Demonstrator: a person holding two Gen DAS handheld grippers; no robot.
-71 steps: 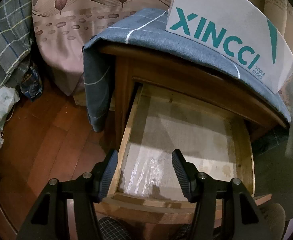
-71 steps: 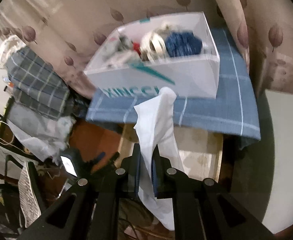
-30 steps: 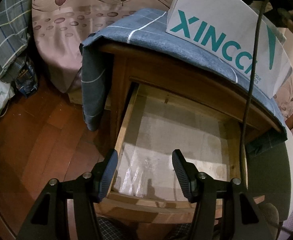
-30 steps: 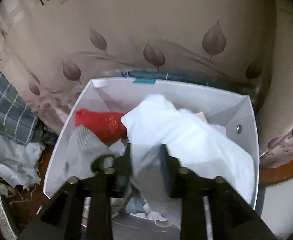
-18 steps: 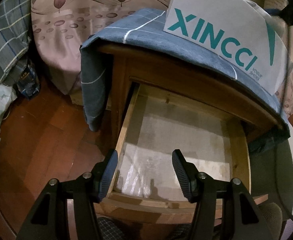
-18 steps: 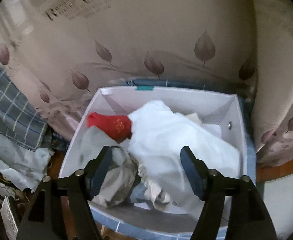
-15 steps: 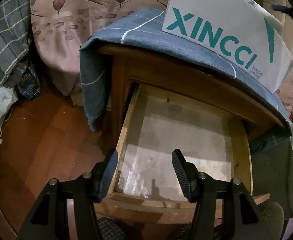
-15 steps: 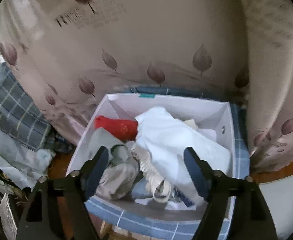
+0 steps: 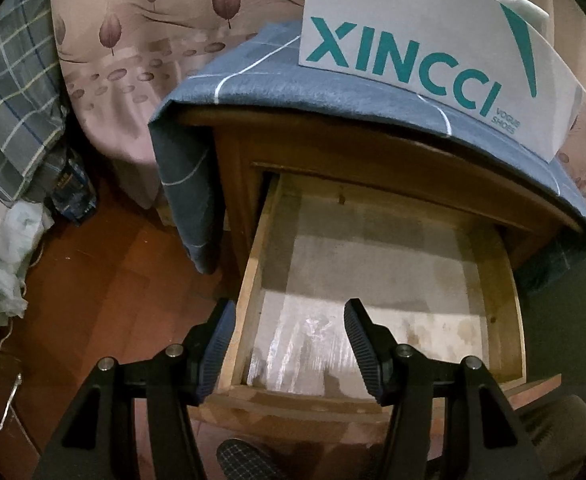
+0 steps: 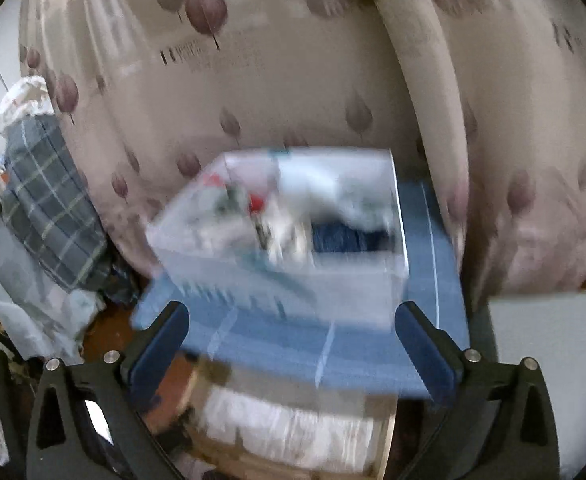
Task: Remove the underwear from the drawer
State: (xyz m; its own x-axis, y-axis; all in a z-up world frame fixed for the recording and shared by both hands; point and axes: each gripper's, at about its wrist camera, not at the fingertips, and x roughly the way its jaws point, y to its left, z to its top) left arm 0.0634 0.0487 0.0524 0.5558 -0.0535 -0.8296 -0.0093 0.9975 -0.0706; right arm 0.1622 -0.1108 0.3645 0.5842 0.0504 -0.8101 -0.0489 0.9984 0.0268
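The wooden drawer (image 9: 253, 280) stands pulled out of the nightstand, and only its pale liner shows inside. My left gripper (image 9: 289, 340) hangs over the drawer's front left corner, open, with nothing between its fingers. A white XINCCI shoebox (image 9: 413, 60) sits on the blue cloth (image 9: 285, 88) that covers the nightstand top. In the blurred right wrist view, the white underwear (image 10: 333, 196) lies in the shoebox (image 10: 277, 280) among other garments. My right gripper (image 10: 291, 344) is back from the box, above the blue cloth (image 10: 293, 348), its jaws opening wide with nothing between them.
A leaf-patterned curtain (image 10: 293, 80) hangs behind the nightstand. Plaid fabric (image 9: 9, 112) and crumpled white cloth (image 9: 1, 264) pile up on the left over the wooden floor (image 9: 113, 300). A person's checked slipper (image 9: 249, 460) shows below the drawer front. A pale surface (image 10: 541, 360) borders the right.
My right gripper let go of the white underwear in the shoebox, spread its jaws wide and drew back from the box. The left gripper stayed over the drawer.
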